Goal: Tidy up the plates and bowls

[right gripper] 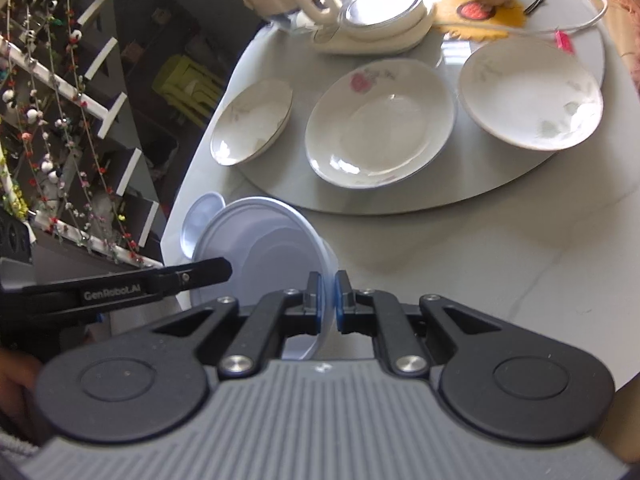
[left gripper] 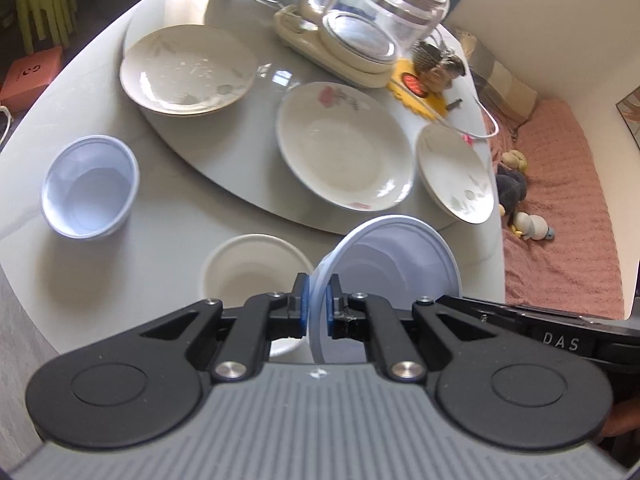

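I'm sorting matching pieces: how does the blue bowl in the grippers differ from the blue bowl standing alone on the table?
The held bowl is tipped on its side; the loose bowl sits upright on the table. The held bowl's rim is clamped by the left gripper and right gripper; the loose bowl is untouched. Both are pale blue with stepped walls.

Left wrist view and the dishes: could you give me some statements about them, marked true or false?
1. The left gripper clamps the blue bowl by its rim. True.
2. The right gripper holds nothing. False: its jaws are shut on a blue bowl's rim.
3. Three plates lie on the glass turntable. True.
4. The white bowl sits on the turntable. False: it stands on the table beside it.
5. The kettle is black metal. False: clear glass.
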A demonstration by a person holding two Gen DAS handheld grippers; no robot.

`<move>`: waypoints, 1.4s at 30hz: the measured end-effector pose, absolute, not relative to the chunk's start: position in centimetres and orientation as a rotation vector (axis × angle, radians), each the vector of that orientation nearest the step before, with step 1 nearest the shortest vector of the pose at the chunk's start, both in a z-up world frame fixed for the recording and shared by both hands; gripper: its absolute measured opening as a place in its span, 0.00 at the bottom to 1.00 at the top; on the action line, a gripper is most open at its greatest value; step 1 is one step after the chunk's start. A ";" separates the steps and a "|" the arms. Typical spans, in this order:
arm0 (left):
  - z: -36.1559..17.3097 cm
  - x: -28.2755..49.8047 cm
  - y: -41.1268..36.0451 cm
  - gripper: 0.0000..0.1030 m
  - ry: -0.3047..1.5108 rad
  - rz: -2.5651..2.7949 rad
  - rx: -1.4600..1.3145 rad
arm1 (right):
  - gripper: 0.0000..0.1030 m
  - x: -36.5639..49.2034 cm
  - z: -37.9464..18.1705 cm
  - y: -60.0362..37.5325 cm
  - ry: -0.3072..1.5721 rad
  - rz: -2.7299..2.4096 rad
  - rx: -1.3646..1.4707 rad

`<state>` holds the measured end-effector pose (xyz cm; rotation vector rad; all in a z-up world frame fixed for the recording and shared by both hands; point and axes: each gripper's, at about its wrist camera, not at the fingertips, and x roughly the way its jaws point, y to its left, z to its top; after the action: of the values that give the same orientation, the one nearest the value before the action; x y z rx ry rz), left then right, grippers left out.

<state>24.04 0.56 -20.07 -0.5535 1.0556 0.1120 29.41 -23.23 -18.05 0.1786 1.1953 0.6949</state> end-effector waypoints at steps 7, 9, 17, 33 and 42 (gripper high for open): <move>-23.0 23.6 4.2 0.08 1.084 0.142 -0.593 | 0.09 29.9 -20.0 -19.0 1.266 0.690 0.138; -23.9 23.8 5.0 0.08 1.100 0.145 -0.601 | 0.09 30.0 -20.6 -18.0 1.281 0.688 0.117; -28.3 25.2 7.4 0.08 1.157 0.136 -0.676 | 0.09 30.9 -23.2 -15.1 1.338 0.644 0.051; -30.2 25.5 8.5 0.08 1.159 0.114 -0.754 | 0.11 32.1 -25.3 -14.0 1.371 0.606 0.023; -29.2 25.3 9.0 0.19 1.156 0.103 -0.773 | 0.12 32.0 -24.3 -13.7 1.363 0.595 0.005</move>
<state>25.32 9.01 -29.20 -0.7726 1.1564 0.1029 32.04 -13.69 -24.29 0.0047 1.3634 0.5947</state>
